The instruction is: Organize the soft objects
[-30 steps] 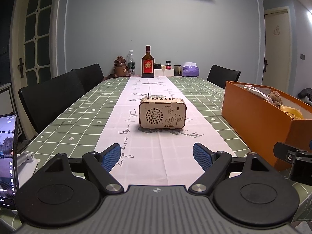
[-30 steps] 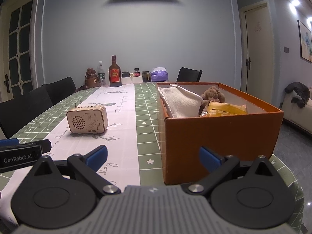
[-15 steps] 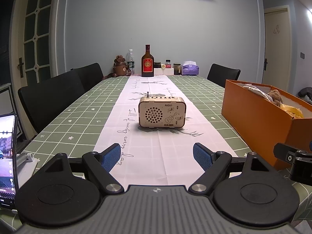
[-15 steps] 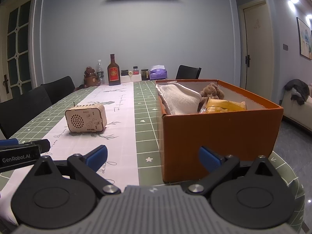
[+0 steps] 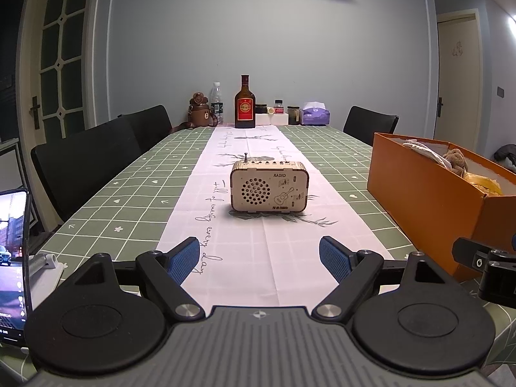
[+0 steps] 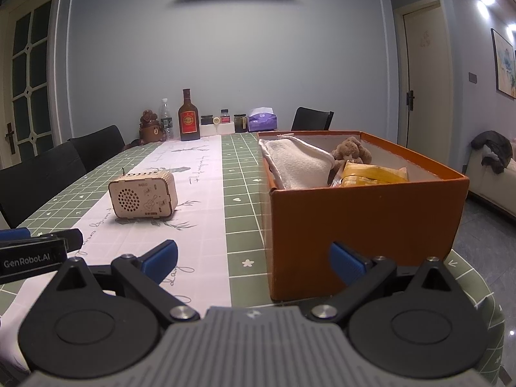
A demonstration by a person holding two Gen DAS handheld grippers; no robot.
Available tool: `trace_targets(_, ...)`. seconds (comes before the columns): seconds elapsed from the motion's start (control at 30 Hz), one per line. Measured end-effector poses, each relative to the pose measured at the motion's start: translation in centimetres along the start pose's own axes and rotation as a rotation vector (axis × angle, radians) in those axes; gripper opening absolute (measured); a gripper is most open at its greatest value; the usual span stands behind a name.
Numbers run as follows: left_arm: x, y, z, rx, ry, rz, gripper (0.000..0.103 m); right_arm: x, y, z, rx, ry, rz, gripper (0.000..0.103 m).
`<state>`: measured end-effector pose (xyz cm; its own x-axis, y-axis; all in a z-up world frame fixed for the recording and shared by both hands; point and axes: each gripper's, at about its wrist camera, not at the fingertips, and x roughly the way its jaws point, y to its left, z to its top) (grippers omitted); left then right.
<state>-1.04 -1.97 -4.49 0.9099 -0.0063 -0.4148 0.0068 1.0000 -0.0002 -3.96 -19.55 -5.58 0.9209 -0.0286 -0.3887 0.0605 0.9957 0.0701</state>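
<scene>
An orange box stands on the table's right side and holds a white towel, a brown plush toy and a yellow packet. The same orange box shows at the right of the left wrist view. My right gripper is open and empty, low over the table just in front of the box's near wall. My left gripper is open and empty over the white runner, well short of a wooden radio.
The wooden radio sits mid-table on the runner. A dark bottle, a water bottle, a bear figure, jars and a tissue pack line the far end. Black chairs flank the table. A phone stands at the near left.
Both views have shifted very slightly; the right gripper has sunk a little relative to the box. Both grippers stay open and empty.
</scene>
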Motion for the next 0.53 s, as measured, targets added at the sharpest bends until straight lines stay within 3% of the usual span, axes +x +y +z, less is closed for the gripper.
trace_targets(0.53, -0.18, 0.09, 0.04, 0.001, -0.001, 0.004, 0.098, 0.03, -0.01, -0.04, -0.001, 0.003, 0.002, 0.098)
